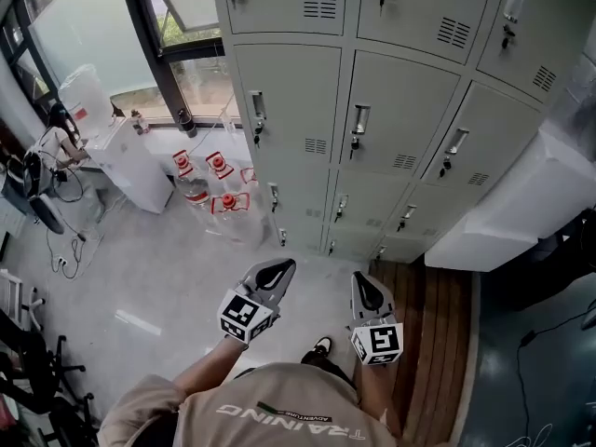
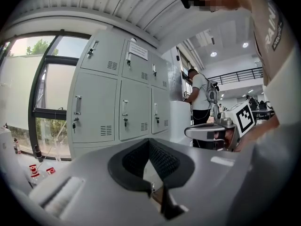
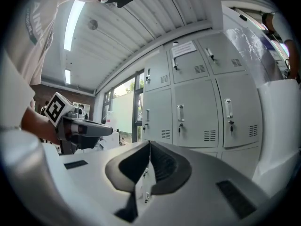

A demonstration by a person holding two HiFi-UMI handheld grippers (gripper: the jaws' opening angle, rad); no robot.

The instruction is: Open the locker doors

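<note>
Left tool [image 1: 277, 268] and right tool [image 1: 365, 282], both closed and empty, are held well short of the shut lockers [image 1: 289, 110]; open floor [image 1: 168, 268] lies between.

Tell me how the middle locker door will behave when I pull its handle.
The door looks like painted sheet metal, so it is probably stiff and fairly light. Its handle sits at the left edge, so it likely swings on right-side hinges. A key hangs just below; it may need turning first.

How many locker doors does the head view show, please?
12, in three columns of four: left column, middle column, right column; top doors are cropped, others may be hidden.
</note>
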